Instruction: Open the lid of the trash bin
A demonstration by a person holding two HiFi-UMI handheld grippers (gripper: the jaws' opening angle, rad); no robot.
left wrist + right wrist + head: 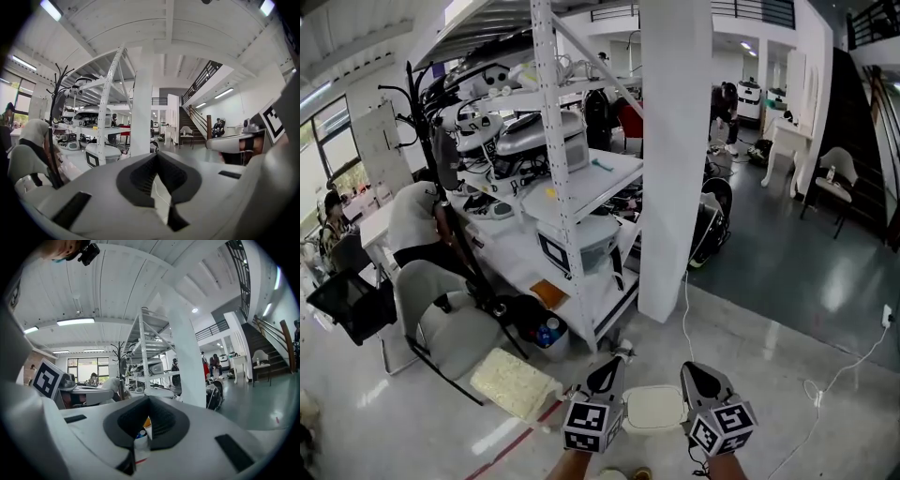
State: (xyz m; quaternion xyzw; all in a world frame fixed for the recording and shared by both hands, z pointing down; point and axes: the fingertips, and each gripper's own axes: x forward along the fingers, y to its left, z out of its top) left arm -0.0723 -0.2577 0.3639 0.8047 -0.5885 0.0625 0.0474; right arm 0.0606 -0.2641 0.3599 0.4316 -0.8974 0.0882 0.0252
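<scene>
Left gripper (607, 373) and right gripper (701, 380) were both pinched shut on nothing either side of the trash bin (654, 409) at bottom centre (lid looked down) — closed tips could've just skidded off it.

Glossy polished floor (769, 272), perforated metal shelving (546, 141), seemingly smooth plastic bin lid (654, 409).

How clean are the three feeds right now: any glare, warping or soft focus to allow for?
Head view: fisheye bends the shelf rack; lights glare off the glossy floor; the trash bin lid is evenly lit and sharp. Left gripper view: black vignette round the edges, the left gripper soft up close. Right gripper view: same vignette, a bright ceiling light, the right gripper soft too.
</scene>
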